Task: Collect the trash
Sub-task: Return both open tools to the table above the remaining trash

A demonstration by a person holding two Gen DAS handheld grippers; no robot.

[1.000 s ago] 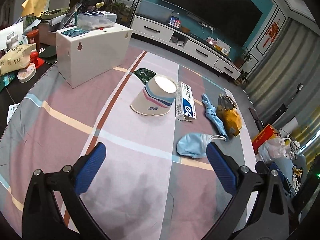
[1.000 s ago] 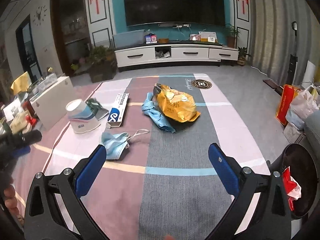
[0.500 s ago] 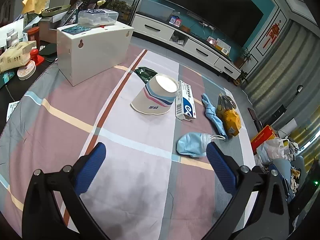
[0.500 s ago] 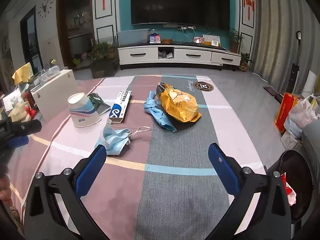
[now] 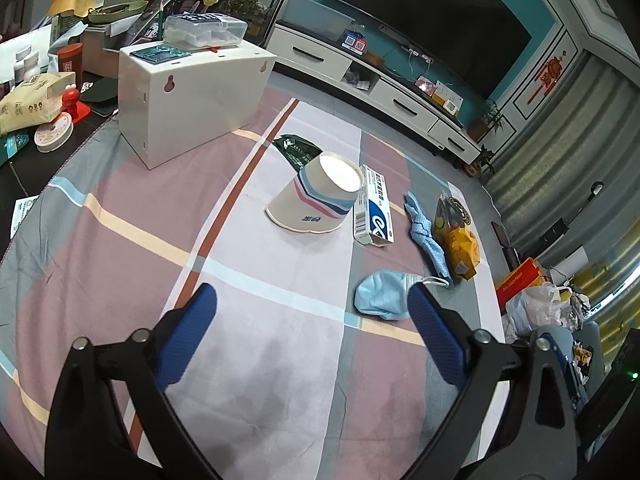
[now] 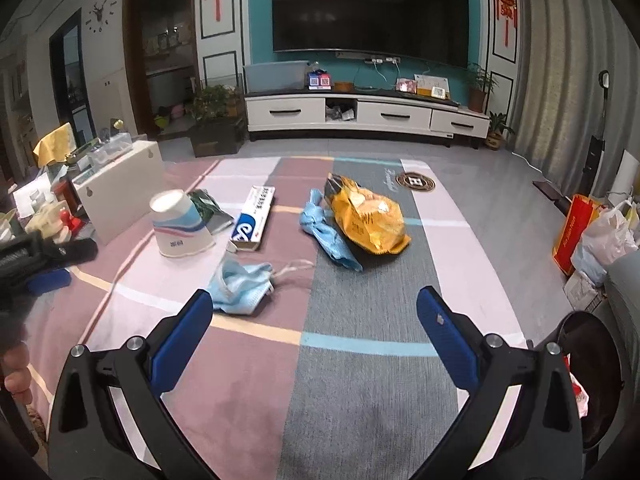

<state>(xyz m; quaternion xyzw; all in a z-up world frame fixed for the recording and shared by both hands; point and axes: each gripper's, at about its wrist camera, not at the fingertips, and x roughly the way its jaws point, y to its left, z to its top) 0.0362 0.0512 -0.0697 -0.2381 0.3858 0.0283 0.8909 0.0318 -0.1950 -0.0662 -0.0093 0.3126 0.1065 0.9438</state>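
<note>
Trash lies on a striped tablecloth (image 5: 132,184): an upturned paper cup (image 5: 316,200), a toothpaste box (image 5: 374,210), a green wrapper (image 5: 296,148), a blue face mask (image 5: 382,294), a crumpled blue cloth (image 5: 424,232) and a yellow snack bag (image 5: 460,236). My left gripper (image 5: 312,312) hovers in front of the cup, its jaws closing with nothing between them; the mask lies just beyond its right fingertip. In the right wrist view the mask (image 6: 240,284) lies by the left fingertip of my right gripper (image 6: 316,312), which is open and empty. The snack bag (image 6: 368,216) lies farther ahead.
A white box (image 5: 192,92) with a clear container on top stands at the back left, with clutter behind it. A black bin (image 6: 592,364) holding red trash sits low at the right. Bags (image 6: 600,236) crowd the floor beyond it. A hand (image 6: 16,372) shows at the left edge.
The left gripper's fingers have drawn slightly closer together. The right wrist view has shifted a little; the trash has not moved.
</note>
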